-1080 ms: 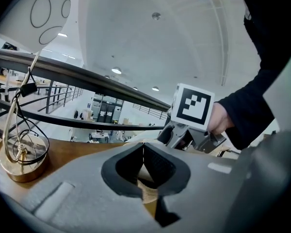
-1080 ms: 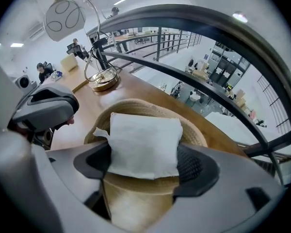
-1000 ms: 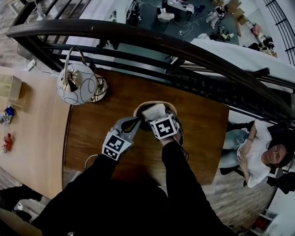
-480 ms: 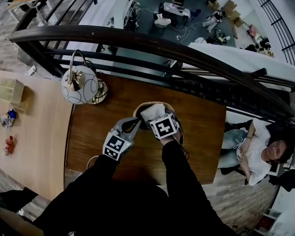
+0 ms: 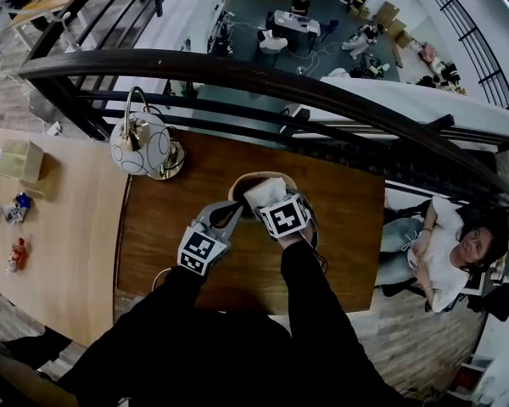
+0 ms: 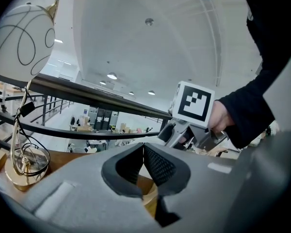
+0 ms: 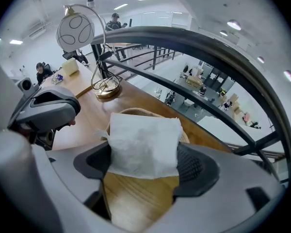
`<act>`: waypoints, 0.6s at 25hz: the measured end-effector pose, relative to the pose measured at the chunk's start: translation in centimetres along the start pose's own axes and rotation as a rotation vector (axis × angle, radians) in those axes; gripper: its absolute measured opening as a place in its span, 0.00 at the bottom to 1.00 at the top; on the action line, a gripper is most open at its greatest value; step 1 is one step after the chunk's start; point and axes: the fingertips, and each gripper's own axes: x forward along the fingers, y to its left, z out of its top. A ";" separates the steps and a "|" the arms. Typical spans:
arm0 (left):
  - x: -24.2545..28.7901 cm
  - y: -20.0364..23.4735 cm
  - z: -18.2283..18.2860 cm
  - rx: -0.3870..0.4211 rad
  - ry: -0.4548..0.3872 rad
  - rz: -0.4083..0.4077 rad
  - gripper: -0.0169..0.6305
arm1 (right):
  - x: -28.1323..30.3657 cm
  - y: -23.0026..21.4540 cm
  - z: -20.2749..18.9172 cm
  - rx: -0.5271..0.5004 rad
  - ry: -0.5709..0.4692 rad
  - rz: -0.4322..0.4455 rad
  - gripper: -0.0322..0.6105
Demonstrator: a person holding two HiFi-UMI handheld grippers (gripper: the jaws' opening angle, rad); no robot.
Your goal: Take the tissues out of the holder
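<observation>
A rounded wooden holder point(image 5: 235, 192) stands on the dark brown table point(image 5: 343, 219) with a folded white stack of tissues point(image 5: 266, 191) upright in it. My right gripper point(image 5: 268, 202) comes down over the holder from the near side. In the right gripper view its pads point(image 7: 191, 166) press the tissues point(image 7: 144, 144) from both sides, with the holder's wood point(image 7: 136, 198) below. My left gripper point(image 5: 230, 215) lies against the holder's left rim. In the left gripper view its jaws point(image 6: 143, 152) meet at the tips, and a bit of tan wood point(image 6: 150, 198) shows under them.
A white globe lamp point(image 5: 142, 145) on a gold base stands at the table's far left corner. A dark curved railing point(image 5: 237, 68) runs just behind the table. A lighter wooden table point(image 5: 55, 227) with small items adjoins at left. A person point(image 5: 445, 253) sits at right.
Only the head view has drifted slightly. Both grippers, the tissues and the holder stand where they were.
</observation>
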 end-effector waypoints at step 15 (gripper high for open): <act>-0.9 -3.8 0.6 0.054 -0.008 -0.089 0.04 | -3.7 0.0 -3.9 0.072 -0.013 -0.071 0.68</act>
